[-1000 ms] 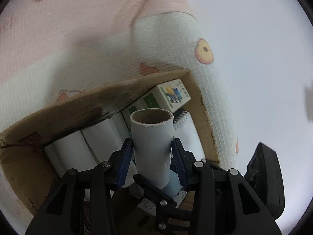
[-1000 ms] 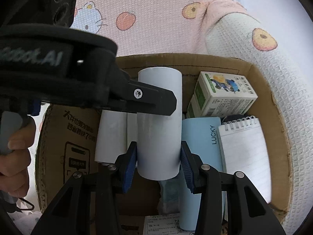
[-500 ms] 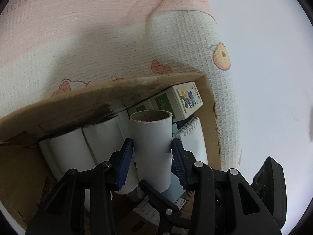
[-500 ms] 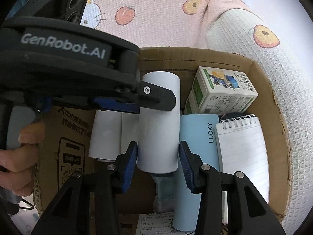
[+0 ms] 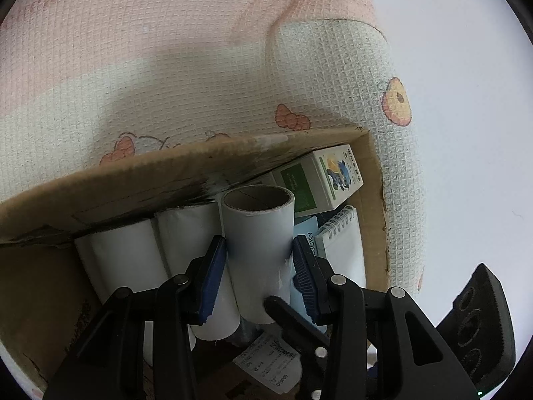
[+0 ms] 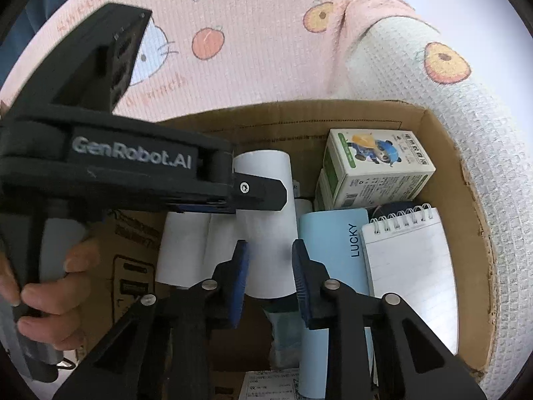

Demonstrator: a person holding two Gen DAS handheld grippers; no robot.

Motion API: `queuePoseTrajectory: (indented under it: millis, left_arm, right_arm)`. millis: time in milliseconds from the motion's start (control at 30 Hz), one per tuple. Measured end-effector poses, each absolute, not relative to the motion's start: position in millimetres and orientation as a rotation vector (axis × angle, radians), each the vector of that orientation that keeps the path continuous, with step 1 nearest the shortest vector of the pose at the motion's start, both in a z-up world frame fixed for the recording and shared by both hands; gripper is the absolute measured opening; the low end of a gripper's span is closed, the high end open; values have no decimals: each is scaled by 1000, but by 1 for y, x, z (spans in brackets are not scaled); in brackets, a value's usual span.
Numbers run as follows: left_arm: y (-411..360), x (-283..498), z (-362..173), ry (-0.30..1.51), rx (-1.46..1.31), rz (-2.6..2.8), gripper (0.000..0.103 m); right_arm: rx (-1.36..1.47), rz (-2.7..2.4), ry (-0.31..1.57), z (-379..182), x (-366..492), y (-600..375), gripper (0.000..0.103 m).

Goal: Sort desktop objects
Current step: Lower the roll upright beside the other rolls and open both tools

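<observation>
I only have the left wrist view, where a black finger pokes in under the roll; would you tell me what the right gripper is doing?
Observer: The right gripper is at the near end of the roll, jaws closing. I can't tell whether its pads touch it.
Operator: Thank you. Is there anything written on the notepad?
Observer: No, it shows a lined page with no writing.
Operator: And what is behind the left gripper?
Observer: A hand is wrapped around its handle, beside the box.
</observation>
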State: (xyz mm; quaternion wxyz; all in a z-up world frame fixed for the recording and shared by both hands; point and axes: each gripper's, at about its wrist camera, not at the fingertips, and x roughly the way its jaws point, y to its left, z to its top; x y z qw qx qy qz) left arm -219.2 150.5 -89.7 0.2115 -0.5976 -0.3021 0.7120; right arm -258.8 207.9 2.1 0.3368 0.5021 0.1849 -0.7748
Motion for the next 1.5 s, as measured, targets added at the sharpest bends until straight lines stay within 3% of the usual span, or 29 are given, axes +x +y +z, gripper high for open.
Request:
queuePoseTrajectory:
  millis: [333,400,433,467,800,1133,1300,1367,1433,1500]
  left_arm:
    - [144,-219,-74,-769,-1559,2072,47]
    - [142,-221,-73,-791,-1544,2044,35]
    - [144,-221,-73,-780,-1547,2048,20]
    - [146,-222,-72,-752,-1562,2062,14]
    - [166,-228,-91,-673,-1764,2058,13]
    - [166,-220,-83,-662,-1702,2098,13]
    - [147,-210,-66,-734,-1577,2113,19]
    - [139,-209,-60,-738,-1547,2144,19]
    - [134,-205,-55,-704,-1533,2195,19]
    - [134,-197,-49,-668,-1508,2228,18]
  right_arm:
    - [1424,-1983,477,-18,-266,212,23]
    - [1433,-1985,477,-20,-267,212,23]
    - [1436,-1985,476,-20,-267,212,23]
    - [1443,-1984,476,-21,-268,212,23]
    - [1483,-1983,484,-27,-276,204,24]
    - [1474,-2006,486,-25,-268,202,27]
    - [1388,-2069,461,-6,-261,203,27]
    - [1380,-2083,417,0,-263,205,25]
    - [1387,-2098,382,2,-268,204,14]
    - [1407,-2104,377,1,-273,200,13]
